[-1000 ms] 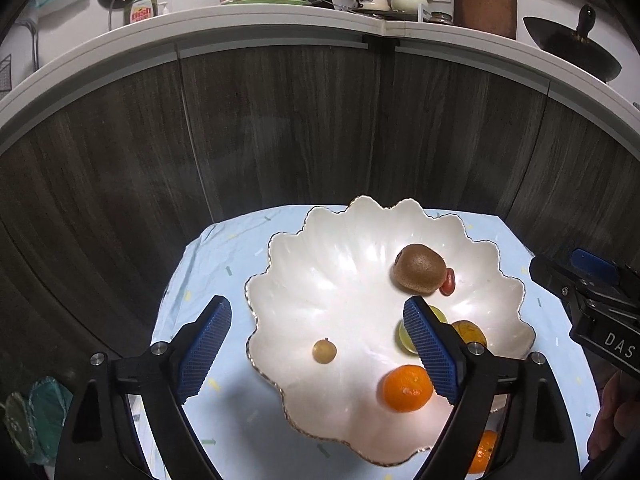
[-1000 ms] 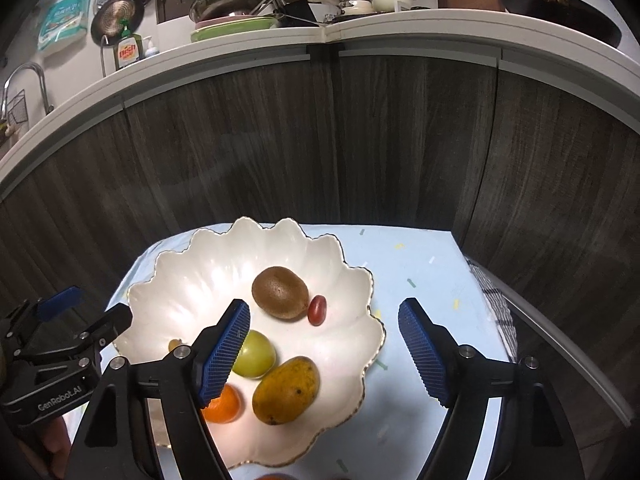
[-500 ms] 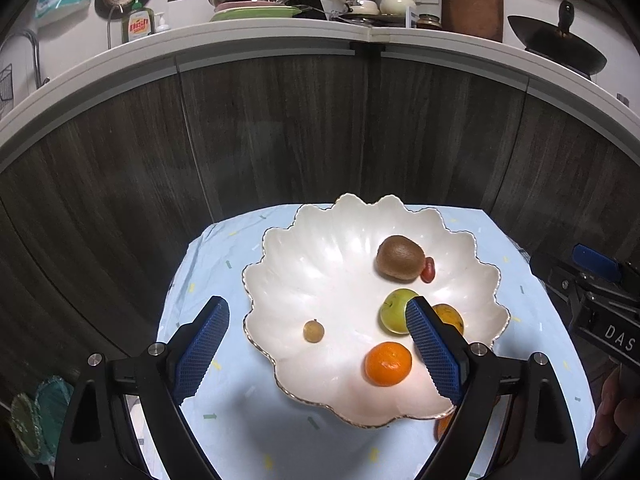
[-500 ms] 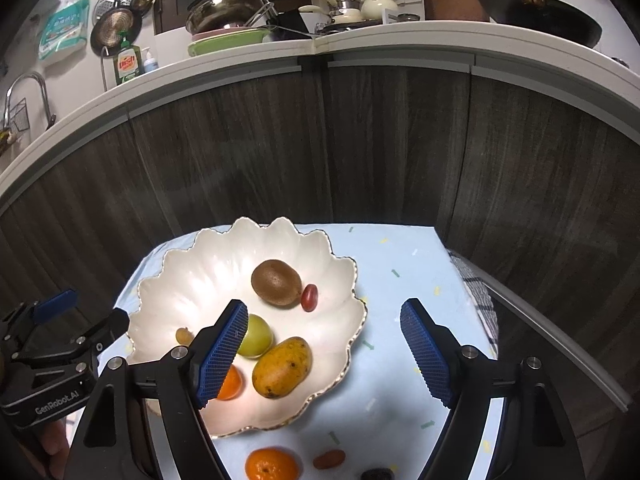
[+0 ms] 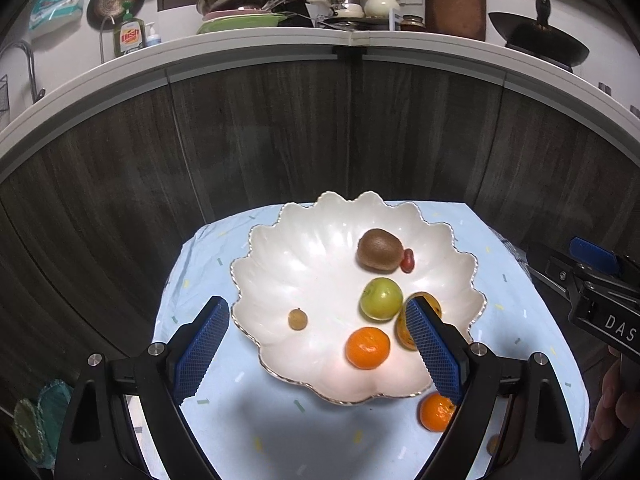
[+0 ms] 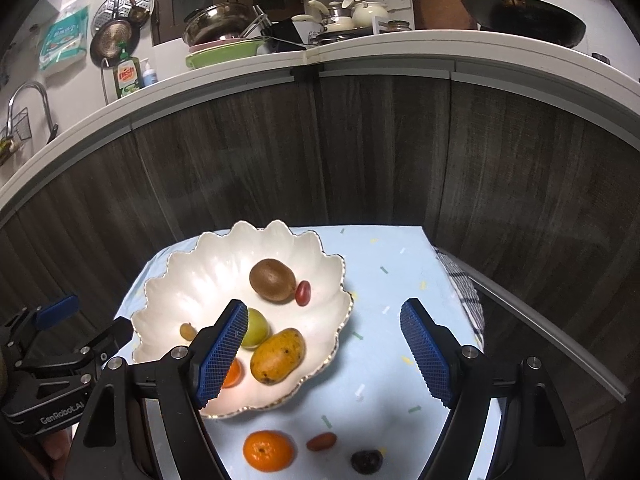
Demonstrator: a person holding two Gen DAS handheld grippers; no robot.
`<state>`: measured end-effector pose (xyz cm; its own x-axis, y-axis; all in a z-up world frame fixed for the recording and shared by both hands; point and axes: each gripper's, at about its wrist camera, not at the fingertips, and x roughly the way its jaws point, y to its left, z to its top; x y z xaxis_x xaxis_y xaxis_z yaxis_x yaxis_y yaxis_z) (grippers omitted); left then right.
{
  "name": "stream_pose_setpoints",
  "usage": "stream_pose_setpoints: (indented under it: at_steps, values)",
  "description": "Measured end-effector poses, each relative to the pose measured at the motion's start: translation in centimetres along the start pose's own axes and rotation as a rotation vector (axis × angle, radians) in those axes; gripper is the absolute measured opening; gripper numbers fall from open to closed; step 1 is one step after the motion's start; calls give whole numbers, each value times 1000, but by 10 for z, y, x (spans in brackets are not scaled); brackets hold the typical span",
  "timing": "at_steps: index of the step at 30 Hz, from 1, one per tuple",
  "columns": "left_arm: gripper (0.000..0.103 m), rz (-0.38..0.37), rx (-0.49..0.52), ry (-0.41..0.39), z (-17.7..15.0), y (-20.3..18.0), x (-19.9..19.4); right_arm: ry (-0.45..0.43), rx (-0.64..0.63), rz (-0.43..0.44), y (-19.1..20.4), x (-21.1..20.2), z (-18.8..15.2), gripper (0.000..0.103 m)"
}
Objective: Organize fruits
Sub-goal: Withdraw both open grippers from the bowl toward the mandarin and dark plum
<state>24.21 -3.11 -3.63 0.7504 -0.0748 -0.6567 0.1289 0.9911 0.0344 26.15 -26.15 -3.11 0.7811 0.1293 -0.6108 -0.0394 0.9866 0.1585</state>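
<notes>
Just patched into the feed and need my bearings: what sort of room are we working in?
Most likely a home kitchen: a worktop holds a dish soap bottle, stacked pans and a wok, with a tap at the left.

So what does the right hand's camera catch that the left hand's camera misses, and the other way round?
Only the right wrist view shows the small reddish fruit and the dark fruit lying on the cloth, plus the mango in full. Only the left wrist view shows the tangerine in the bowl unobstructed. Both show the scalloped white bowl, kiwi, green fruit and the loose tangerine.
</notes>
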Motion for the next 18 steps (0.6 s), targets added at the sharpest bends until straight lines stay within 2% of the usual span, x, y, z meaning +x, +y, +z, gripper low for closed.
stream_pose_setpoints:
  at_steps: [18]
  values:
    - [90, -51, 50, 10, -20, -38, -24, 3, 26, -28, -29, -27, -22, 79]
